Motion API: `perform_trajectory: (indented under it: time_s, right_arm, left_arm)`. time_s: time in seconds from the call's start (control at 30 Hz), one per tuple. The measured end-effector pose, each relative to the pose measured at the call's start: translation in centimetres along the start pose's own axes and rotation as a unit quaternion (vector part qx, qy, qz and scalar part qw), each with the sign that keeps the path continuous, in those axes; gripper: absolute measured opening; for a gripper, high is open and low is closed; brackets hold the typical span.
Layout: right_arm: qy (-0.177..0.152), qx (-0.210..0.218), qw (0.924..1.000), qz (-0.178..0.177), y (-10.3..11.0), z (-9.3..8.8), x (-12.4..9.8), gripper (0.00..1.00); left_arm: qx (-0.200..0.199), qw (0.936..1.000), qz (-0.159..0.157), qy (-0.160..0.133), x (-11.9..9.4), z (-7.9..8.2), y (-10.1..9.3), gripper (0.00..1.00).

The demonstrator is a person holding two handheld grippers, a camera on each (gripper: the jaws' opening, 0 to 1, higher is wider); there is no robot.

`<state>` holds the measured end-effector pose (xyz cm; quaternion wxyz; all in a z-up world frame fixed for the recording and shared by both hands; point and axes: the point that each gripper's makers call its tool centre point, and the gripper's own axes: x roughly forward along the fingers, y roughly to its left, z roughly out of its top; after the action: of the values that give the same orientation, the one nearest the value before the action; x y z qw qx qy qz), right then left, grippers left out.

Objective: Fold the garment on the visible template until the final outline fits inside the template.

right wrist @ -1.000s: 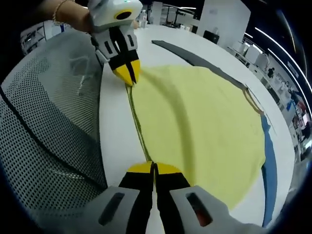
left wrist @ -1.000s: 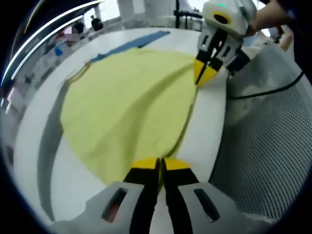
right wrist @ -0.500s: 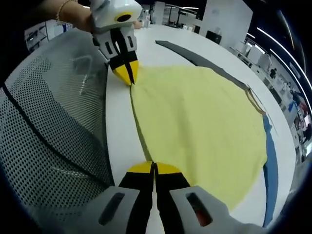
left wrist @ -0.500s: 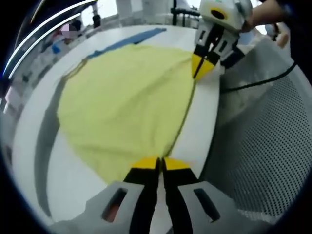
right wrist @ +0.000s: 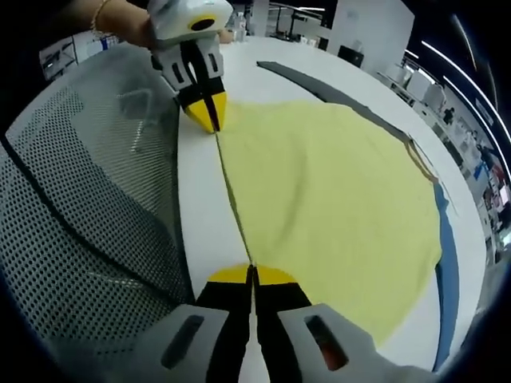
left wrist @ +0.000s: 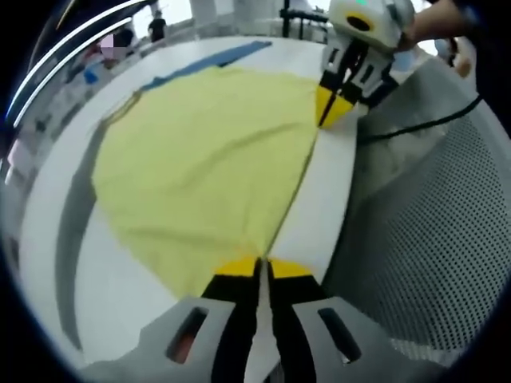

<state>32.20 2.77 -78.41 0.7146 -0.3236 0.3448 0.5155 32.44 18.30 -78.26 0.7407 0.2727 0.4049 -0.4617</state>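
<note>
Both my claws are pinching shut on the yellow cloth garment's near hem — left gripper, right gripper | risk: uneven pulling is likely skewing the fold off the blue template strip.

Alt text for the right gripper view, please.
The right gripper, jaws shut, pinches one end of a yellow garment's near edge on a white table; the left gripper pinches the other end, beside a mesh chair back.

The garment is plain pale yellow with a darker olive edge, lying on a white worktop. A blue template strip shows beside it. Both grippers' jaws are black with yellow tips, and the chair back is grey perforated mesh.
</note>
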Motion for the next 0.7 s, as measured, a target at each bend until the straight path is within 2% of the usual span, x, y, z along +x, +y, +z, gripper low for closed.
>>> perform_trajectory:
  time_s: [0.13,0.27,0.47,0.6,0.7]
  right_arm:
    - [-0.003,0.004,1.0000,-0.003,0.2,0.1,-0.6,0.02]
    - [-0.018,0.028,0.9994,-0.012,-0.4,0.7,-1.5,0.04]
    - [-0.041,0.051,0.9975,-0.027,-1.3,2.1,-3.0,0.09]
    - [-0.056,0.081,0.9944,-0.036,-2.0,2.7,-4.1,0.14]
    - [-0.063,0.101,0.9921,-0.040,-2.5,3.0,-5.3,0.19]
  left_arm:
    - [-0.004,1.0000,-0.001,0.002,-0.5,0.1,-0.2,0.03]
    - [-0.044,0.9986,0.000,-0.029,-1.4,1.4,-0.1,0.07]
    - [-0.061,0.9970,0.012,-0.046,-2.7,2.5,0.7,0.14]
    - [-0.091,0.9933,0.019,-0.068,-3.7,3.6,1.3,0.20]
    - [-0.124,0.9875,0.023,-0.094,-4.7,4.6,1.8,0.25]
